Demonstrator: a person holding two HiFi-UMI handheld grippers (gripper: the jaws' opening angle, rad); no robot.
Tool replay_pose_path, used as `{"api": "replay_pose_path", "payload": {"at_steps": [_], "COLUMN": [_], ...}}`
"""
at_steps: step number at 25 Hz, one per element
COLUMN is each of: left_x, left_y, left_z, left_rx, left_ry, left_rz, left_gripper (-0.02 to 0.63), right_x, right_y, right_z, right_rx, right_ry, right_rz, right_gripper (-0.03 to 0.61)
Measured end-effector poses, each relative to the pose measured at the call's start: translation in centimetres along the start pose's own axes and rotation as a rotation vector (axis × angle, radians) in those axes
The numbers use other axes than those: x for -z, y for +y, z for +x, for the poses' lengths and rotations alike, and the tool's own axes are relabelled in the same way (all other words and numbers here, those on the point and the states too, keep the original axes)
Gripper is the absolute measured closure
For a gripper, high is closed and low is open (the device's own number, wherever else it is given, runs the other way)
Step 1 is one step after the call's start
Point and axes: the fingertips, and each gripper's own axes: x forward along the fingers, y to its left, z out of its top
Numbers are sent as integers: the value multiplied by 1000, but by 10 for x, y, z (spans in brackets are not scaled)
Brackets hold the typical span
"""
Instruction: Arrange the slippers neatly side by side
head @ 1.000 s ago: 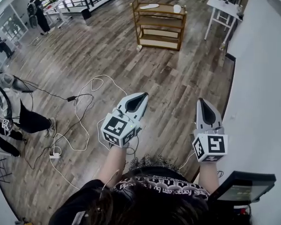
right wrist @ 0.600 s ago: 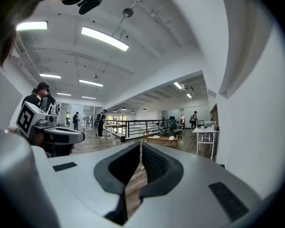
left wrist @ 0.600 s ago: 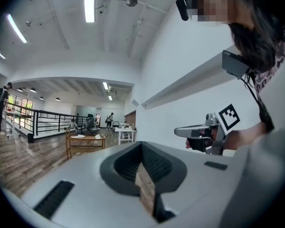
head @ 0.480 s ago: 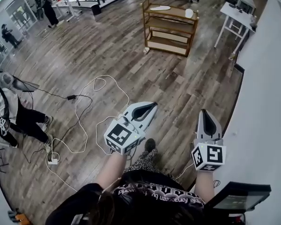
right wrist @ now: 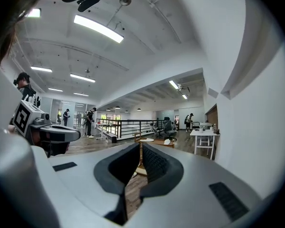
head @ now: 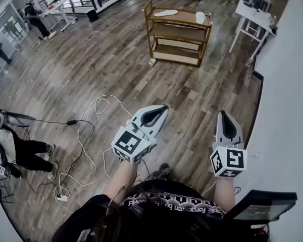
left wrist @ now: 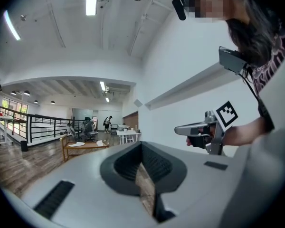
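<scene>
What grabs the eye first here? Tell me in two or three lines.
Two grey tools fill the foreground of the head view: the left hand-held gripper and the right hand-held gripper, both shut and empty, pointing out over the wood floor. Ahead stands a wooden shelf rack with two white slippers lying apart on its top shelf, one at the left end, one at the right.

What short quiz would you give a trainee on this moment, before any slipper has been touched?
1. Where do the slippers lie?
2. True or false: the left claw holds a slipper.
3. The right claw is: A open; B shut and empty; C shut on a slipper.
Key: 1 on the top level of the wooden shelf; 2 false; 3 B.
</scene>
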Motion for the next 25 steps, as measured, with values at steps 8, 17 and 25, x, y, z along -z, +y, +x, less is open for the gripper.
{"api": "replay_pose_path", "payload": {"at_steps": [8, 17, 25], "left_x": [11, 8, 4], "left_y": [75, 165, 225], "left_z": [67, 184, 252], "left_rx": [-25, -108, -137], "left_ry": [13, 25, 29], "left_rz": [-34, -44, -54], "left_gripper": [612, 612, 612], "right_x": [5, -2, -4], "right_y": [-28, -96, -126], "right_z": [92, 231, 333], "right_rx": [12, -7, -67], "right_ry": [30, 22, 45], "right_rz": [-3, 1, -7], "right_gripper": [574, 574, 574]}}
